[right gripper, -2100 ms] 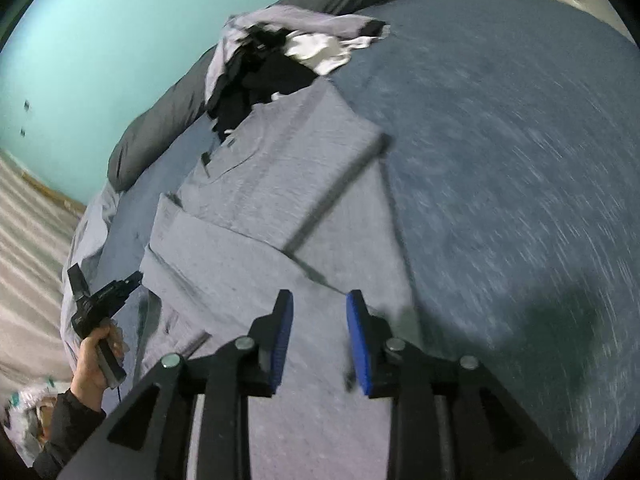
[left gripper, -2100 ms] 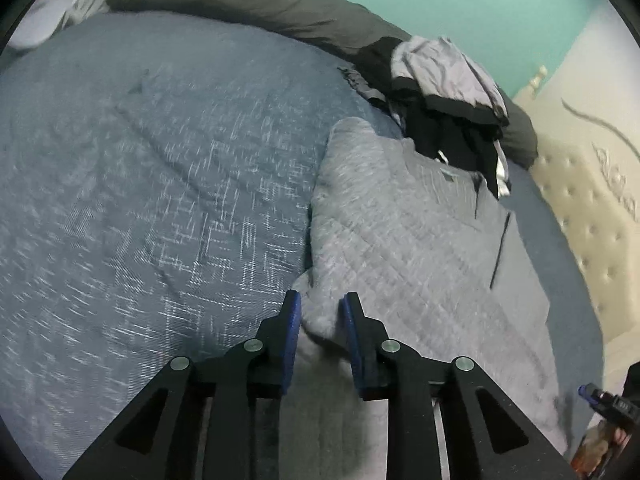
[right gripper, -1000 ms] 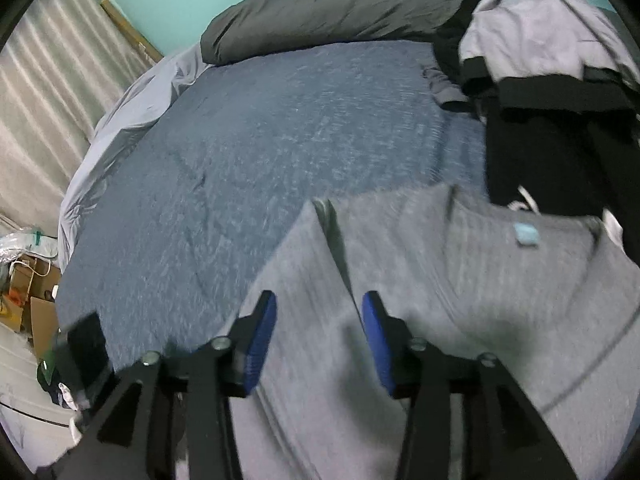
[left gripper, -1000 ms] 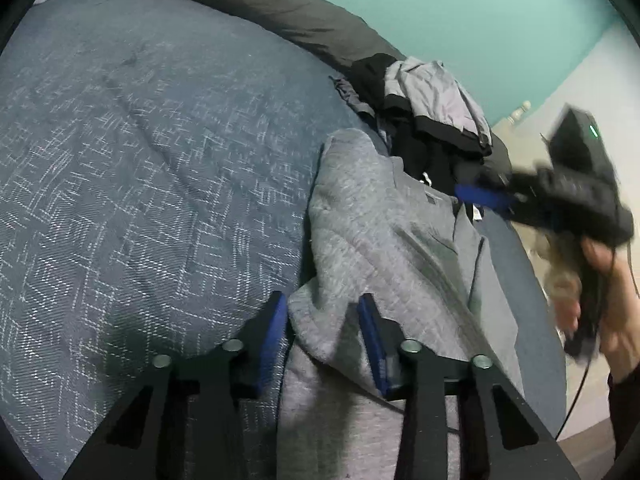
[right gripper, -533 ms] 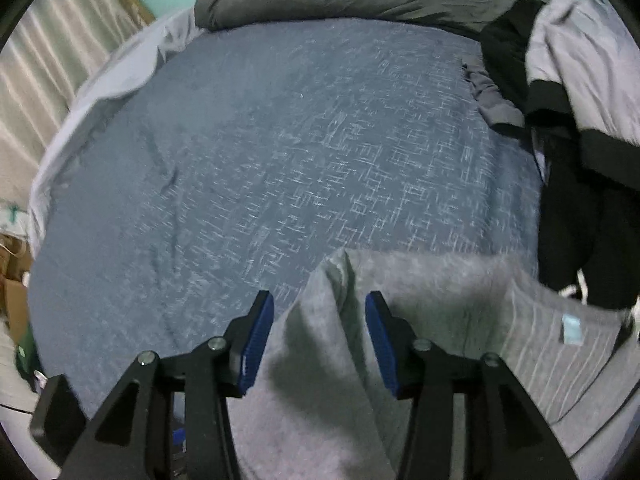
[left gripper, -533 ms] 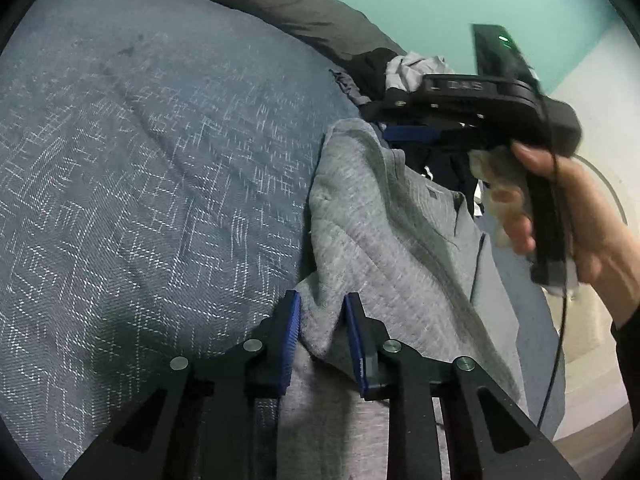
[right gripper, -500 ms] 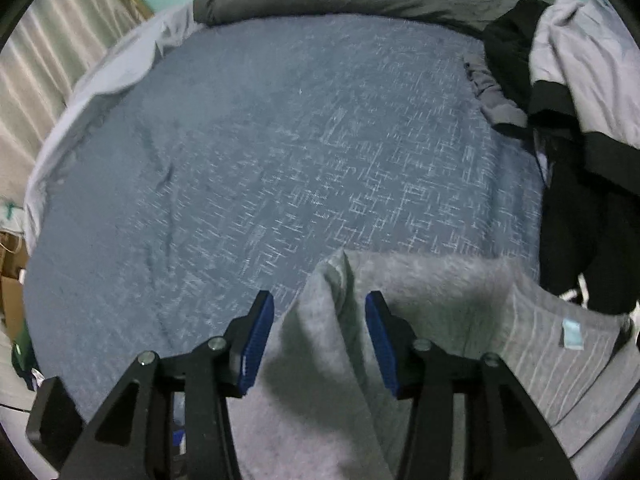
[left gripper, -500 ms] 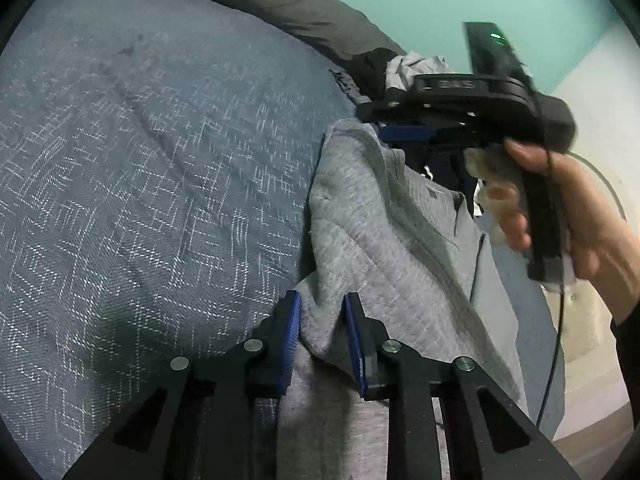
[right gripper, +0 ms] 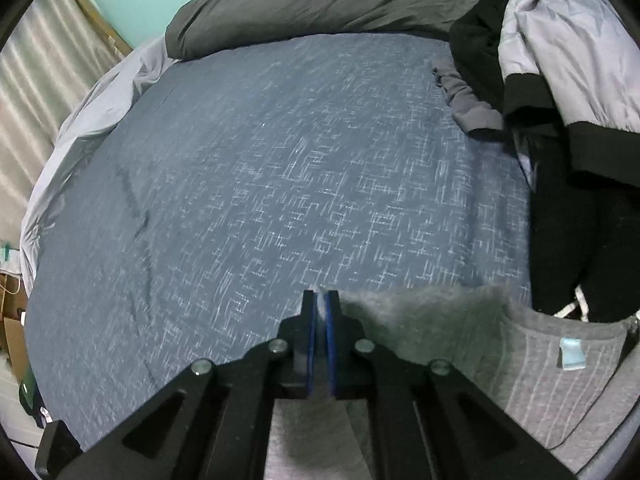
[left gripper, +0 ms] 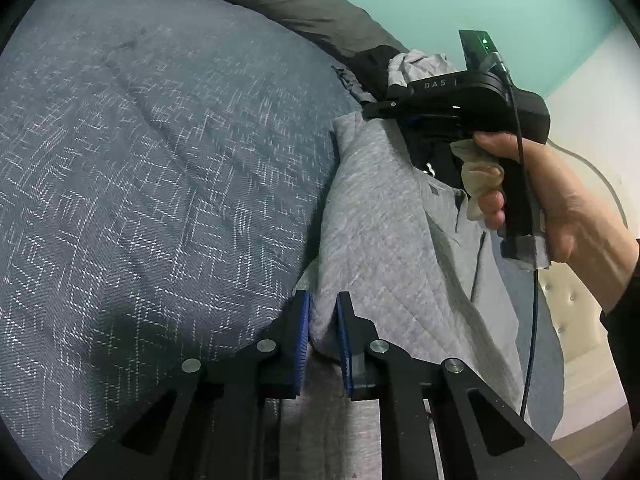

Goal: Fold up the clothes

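left tool: clamps grey sweater near edge | right tool: clamps far corner | sweater's long axis: near-to-far along bed

Both views are dimly and evenly lit, perhaps from overhead. Strong fisheye bending and black vignetting are seen at every corner. A soft shadow is cast on the bedspread at 7 o'clock in the left view. Slight motion blur is found across the right view's bedspread.

A home bedroom: blue-covered bed, grey pillow, tufted headboard.
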A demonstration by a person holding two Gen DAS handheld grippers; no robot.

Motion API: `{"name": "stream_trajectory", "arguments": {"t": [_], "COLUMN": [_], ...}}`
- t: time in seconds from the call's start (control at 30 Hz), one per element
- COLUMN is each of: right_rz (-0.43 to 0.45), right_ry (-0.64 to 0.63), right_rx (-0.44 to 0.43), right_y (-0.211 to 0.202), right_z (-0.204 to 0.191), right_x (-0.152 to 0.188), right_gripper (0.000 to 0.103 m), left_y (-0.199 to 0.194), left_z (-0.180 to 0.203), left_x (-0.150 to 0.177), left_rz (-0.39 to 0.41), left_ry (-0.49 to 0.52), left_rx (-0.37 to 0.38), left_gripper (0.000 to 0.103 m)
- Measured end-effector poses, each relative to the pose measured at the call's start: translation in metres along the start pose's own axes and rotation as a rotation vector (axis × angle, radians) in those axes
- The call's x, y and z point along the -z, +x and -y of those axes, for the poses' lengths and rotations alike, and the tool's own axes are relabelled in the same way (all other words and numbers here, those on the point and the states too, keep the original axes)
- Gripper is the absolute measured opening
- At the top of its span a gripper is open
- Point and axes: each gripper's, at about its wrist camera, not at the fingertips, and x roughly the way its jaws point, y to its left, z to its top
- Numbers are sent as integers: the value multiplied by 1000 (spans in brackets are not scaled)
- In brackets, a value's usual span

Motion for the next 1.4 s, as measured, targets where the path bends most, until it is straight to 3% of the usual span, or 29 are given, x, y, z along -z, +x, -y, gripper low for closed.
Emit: {"name": "stream_trajectory", "arguments": {"t": [0.13,0.3,0.33,0.37,0.43,0.53,0.63,0.7,0.87,1.1,1.23,1.4], "right_rz": [1,-70,-81,-92,-101,-139,-161,-150,-49,-5,71,103], "right_ry": [-8,-36,-36,-35,-43,-69,-100,-101,-99,-111,-85,-98], "right_rx": [-4,-6,-18,-18,-11,-3,8,7,12,17,54,-36], "right_y": [6,15,16,17,19,27,36,40,35,36,13,-26], "right_z": [-3,-7,-8,-9,-13,-20,-25,-26,-28,-27,-20,-13], "right_x": [-3,-7,-8,-11,-15,-17,-13,-12,-15,-14,-14,5], "right_gripper": [3,5,10,22,33,33,12,9,7,7,8,8], "left_y": [-6,-11,-11,-11,-12,-12,-13,-13,-12,-12,-17,-22], "left_z": [-1,-1,-2,-2,-2,-3,-2,-1,2,2,0,0], "left_x": [4,5,5,6,7,8,9,8,7,5,4,1], "left_rz": [-4,-4,-4,-6,-7,-10,-12,-12,-11,-11,-5,1], "left_ry": [1,-4,-5,-5,-3,-2,5,8,11,1,-11,-13], "left_rx": [0,6,7,6,5,2,-5,-10,-20,-21,-17,-17], "left_gripper": [14,14,14,14,14,14,14,14,14,15,15,15]}}
